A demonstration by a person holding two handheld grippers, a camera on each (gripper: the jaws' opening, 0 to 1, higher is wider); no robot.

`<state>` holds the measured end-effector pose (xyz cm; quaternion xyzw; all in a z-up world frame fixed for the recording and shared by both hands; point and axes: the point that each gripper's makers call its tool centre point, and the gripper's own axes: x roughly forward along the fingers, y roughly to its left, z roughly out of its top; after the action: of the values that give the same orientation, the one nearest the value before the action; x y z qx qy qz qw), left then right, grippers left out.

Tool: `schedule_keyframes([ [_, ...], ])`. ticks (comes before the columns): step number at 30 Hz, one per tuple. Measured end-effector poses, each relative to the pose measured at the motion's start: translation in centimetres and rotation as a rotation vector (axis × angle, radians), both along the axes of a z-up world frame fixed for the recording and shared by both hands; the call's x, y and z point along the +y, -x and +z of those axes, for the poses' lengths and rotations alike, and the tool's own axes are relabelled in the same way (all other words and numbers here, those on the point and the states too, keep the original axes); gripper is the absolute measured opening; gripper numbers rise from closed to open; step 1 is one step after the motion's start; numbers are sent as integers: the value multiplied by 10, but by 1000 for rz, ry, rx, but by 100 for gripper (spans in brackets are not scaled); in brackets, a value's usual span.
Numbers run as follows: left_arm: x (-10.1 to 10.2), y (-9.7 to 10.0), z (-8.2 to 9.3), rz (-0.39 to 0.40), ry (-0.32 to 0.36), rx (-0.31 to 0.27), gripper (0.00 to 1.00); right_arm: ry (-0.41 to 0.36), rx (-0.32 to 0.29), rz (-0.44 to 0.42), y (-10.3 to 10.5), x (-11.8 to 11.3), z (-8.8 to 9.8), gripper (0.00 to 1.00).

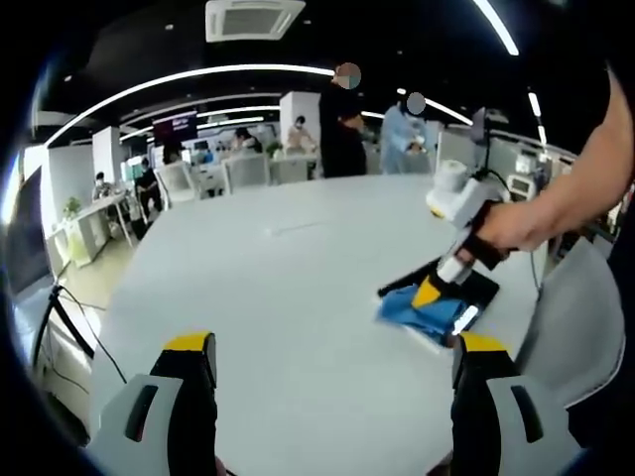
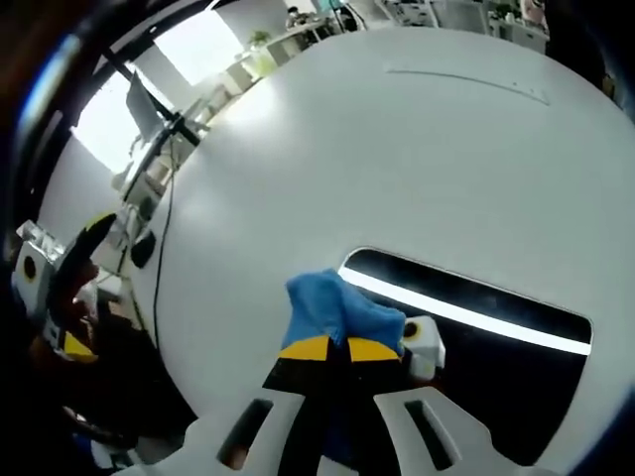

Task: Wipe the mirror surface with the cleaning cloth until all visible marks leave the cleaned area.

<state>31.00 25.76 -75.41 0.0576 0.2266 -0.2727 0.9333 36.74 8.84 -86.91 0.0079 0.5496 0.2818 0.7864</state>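
Note:
A dark rectangular mirror (image 2: 496, 347) lies flat on the white table and reflects a bright ceiling strip. A blue cleaning cloth (image 2: 332, 305) rests on its near left corner. My right gripper (image 2: 340, 348) is shut on the cloth and presses it down on the mirror. In the left gripper view, a hand holds that same right gripper (image 1: 434, 291) over the cloth (image 1: 412, 317) and the mirror (image 1: 484, 290) at the table's right side. My left gripper (image 1: 335, 343) stands wide open above the table's near edge, well left of the mirror, with nothing between its jaws.
The large round white table (image 1: 288, 288) stretches far beyond the mirror. A grey chair back (image 1: 580, 322) stands at its right. A stand with cables (image 1: 60, 317) is on the floor at left. People and desks fill the far background.

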Motion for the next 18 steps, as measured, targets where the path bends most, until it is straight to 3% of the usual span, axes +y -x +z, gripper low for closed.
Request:
schedule_keyframes([
  [4, 0, 2, -1, -1, 10, 6, 100, 8, -4, 8, -6, 0, -1, 0],
  [6, 0, 0, 4, 19, 49, -9, 100, 7, 1, 6, -7, -1, -1, 0],
  [18, -5, 10, -8, -42, -25, 21, 100, 12, -21, -4, -28, 1, 0, 0],
])
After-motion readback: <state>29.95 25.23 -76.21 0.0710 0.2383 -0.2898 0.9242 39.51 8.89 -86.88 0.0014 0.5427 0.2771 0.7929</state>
